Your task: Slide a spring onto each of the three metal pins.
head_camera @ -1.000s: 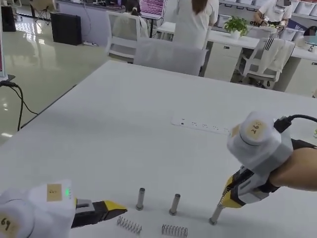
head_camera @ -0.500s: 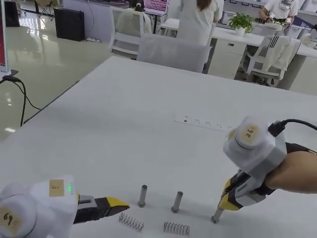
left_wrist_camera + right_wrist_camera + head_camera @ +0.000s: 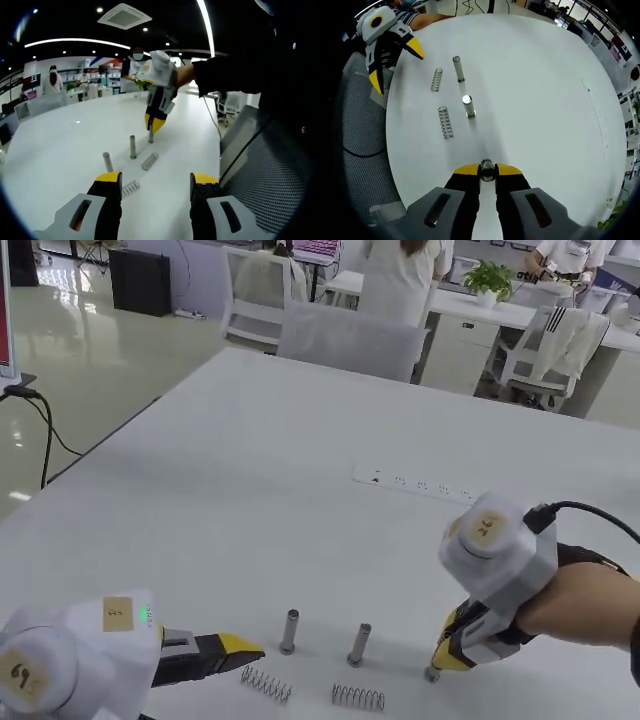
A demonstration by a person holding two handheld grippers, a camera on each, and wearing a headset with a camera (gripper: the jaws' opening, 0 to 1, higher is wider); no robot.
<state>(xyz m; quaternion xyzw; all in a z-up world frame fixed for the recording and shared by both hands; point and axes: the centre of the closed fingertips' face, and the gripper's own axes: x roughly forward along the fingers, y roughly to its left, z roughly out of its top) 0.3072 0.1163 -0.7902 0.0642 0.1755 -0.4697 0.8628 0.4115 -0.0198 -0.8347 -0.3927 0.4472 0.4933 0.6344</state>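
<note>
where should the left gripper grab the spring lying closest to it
Grip the near spring at mid-length, jaws squeezing across its coils, coming straight down from above: it lies flat on the table, so the sides are free. The left gripper is open.

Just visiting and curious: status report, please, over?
Left gripper open, near left spring. Right gripper shut on right pin. Left pin, middle pin bare; second spring loose too. Nothing in the way.
</note>
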